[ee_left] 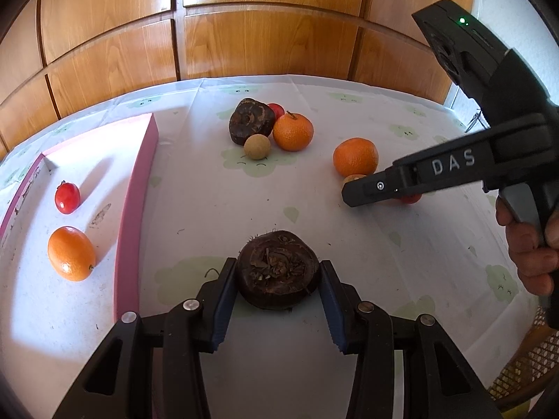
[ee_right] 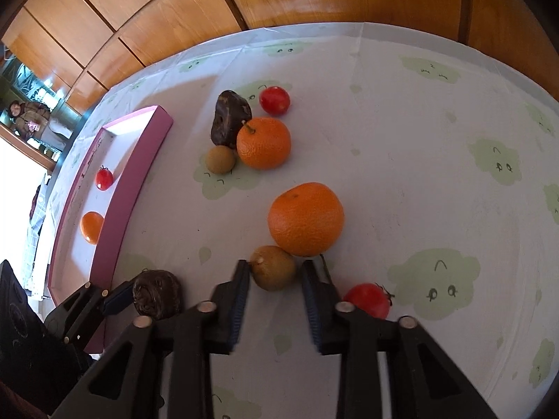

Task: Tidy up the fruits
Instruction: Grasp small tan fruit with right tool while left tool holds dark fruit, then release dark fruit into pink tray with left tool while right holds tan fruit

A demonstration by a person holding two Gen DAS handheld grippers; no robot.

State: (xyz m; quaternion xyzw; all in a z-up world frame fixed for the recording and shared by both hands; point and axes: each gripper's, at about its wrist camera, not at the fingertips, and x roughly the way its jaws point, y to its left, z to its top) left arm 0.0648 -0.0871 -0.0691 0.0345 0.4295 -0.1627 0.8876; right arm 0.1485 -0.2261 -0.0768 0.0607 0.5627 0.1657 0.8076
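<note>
My left gripper has both pads against a dark brown water chestnut, low over the cloth just right of the pink tray. The same chestnut shows in the right wrist view. The tray holds a cherry tomato and a small orange. My right gripper is open around a tan longan that touches a big orange. A cherry tomato lies just right of its right finger.
Farther back lie a second dark chestnut, an orange with a stem, a longan and a tomato, close together. Wooden cabinet doors stand behind the table. The cloth-covered table extends to the right.
</note>
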